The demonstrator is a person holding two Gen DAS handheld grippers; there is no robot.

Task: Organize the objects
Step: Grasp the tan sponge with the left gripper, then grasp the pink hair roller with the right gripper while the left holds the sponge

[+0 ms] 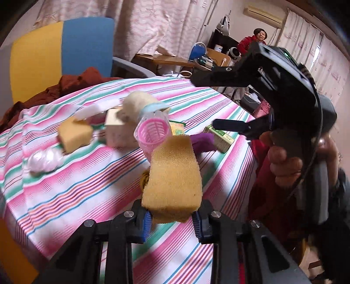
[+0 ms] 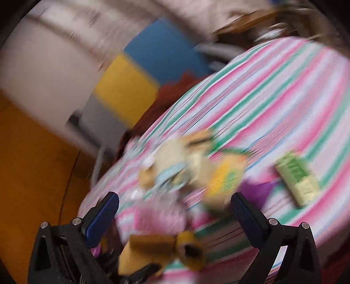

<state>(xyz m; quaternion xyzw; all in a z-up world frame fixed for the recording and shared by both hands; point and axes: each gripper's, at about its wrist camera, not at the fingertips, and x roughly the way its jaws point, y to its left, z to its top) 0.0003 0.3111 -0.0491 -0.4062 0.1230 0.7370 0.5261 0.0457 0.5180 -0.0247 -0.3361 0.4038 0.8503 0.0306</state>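
A lived-in home room: pink curtains (image 1: 153, 26), wall air conditioner (image 1: 265, 14), cluttered desk (image 1: 175, 60), striped tablecloth (image 1: 87, 174).

Black handheld tools with blue finger pads

The left tool (image 1: 171, 220) has black plastic arms, ribbed blue pads (image 1: 147, 220) and round silver screws; the right tool (image 2: 172, 209) matches it, with a thin black cable beside its grey grip.
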